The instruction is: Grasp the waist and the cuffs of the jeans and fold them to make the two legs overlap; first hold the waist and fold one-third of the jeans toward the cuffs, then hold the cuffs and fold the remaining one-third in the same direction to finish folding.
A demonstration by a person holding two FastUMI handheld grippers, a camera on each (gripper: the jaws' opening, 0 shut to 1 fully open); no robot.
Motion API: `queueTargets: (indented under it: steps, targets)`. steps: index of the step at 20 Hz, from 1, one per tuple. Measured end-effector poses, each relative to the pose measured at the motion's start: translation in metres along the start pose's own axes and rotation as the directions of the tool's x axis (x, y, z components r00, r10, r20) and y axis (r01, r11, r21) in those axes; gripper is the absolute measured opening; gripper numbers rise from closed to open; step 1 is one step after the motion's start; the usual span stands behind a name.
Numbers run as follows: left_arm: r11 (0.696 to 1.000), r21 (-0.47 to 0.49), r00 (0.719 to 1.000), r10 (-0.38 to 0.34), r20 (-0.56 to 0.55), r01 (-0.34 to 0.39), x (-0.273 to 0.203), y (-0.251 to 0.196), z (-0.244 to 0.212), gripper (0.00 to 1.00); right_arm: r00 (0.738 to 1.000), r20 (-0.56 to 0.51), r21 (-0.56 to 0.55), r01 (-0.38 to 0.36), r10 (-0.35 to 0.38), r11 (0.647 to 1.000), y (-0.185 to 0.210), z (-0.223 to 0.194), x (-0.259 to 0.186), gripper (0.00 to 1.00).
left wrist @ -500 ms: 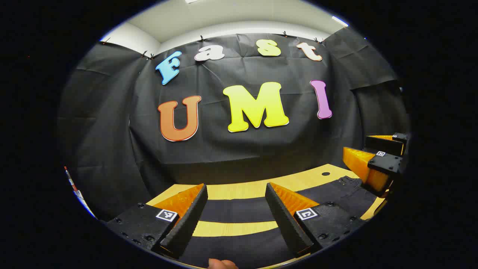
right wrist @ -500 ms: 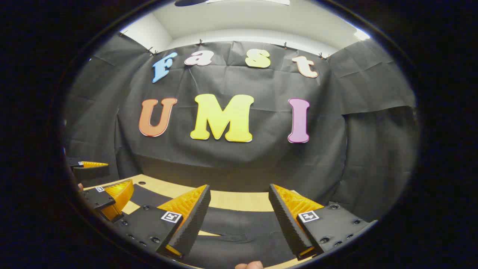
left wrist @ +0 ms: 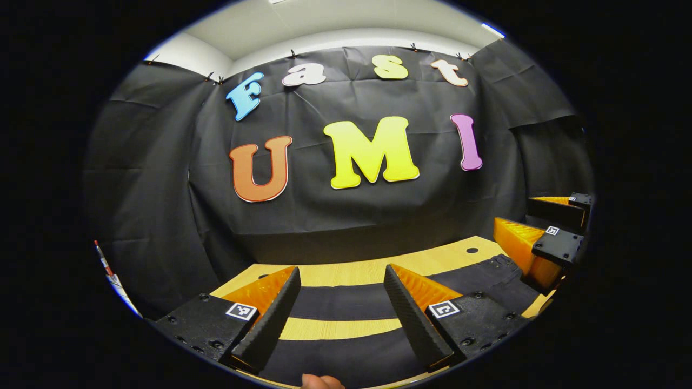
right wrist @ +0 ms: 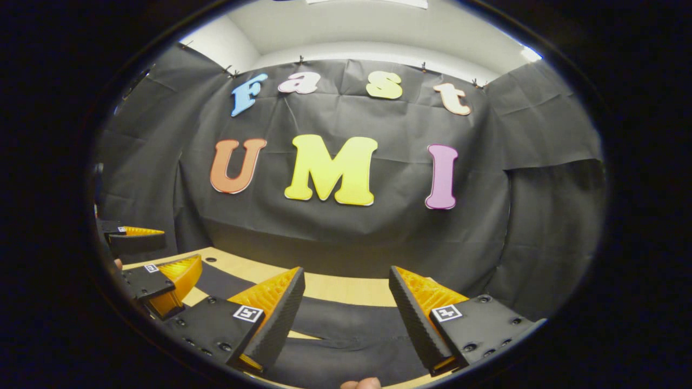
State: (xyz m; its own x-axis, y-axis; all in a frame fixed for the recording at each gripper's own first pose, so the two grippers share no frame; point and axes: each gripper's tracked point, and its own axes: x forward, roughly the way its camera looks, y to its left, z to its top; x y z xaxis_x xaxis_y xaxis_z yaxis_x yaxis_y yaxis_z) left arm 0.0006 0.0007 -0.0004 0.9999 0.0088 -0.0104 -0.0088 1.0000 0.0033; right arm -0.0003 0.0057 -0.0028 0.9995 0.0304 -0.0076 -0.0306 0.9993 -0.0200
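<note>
I see my left gripper [left wrist: 340,319] low over the table [left wrist: 351,273]. Its two fingers [left wrist: 270,324] are wide apart and nothing is between them. Under them lie the dark jeans [left wrist: 346,302], spread flat on the light wood. Two dark bands cross in front of me, with a strip of bare table between them, so the two legs lie side by side and do not overlap. Off to the right the jeans get wider, near a small round hole [left wrist: 472,250] in the table. The other gripper sits there too, at the edge of the left gripper view, above that wide part of the jeans.

My right gripper [right wrist: 346,319] is also low, and its fingers [right wrist: 278,319] are wide apart too, holding nothing. The jeans [right wrist: 346,324] lie dark and flat below them on the table [right wrist: 346,289]. I see the left gripper [right wrist: 162,281] far off at the left edge of the right gripper view. A bit of a finger [right wrist: 361,383] shows at the very bottom. I cannot tell if either gripper touches the cloth.
</note>
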Motion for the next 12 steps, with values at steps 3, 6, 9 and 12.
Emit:
queueTargets:
  steps: [3, 6, 9, 12]
  targets:
    - [1.0, -0.005, 1.0, 0.004, -0.01, -0.004, 0.001, 0.003, -0.003, 0.99, 1.0, -0.014, 0.0, -0.004, 0.004, 1.0, 0.002, -0.005, 0.002, 0.97]
    - [1.0, -0.013, 1.0, 0.013, -0.027, -0.013, 0.001, 0.006, -0.009, 0.99, 1.0, -0.024, -0.002, -0.01, 0.01, 1.0, 0.005, -0.008, 0.003, 0.95]
    - [0.999, -0.018, 0.999, 0.026, -0.039, -0.027, 0.001, 0.011, -0.012, 0.99, 0.999, -0.031, -0.005, -0.024, 0.024, 1.0, 0.009, -0.01, 0.006, 0.95]
    - [0.999, -0.01, 0.999, 0.037, -0.041, -0.037, 0.001, 0.013, -0.012, 0.99, 0.999, -0.033, -0.006, -0.034, 0.034, 0.999, 0.011, -0.01, 0.008, 0.95]
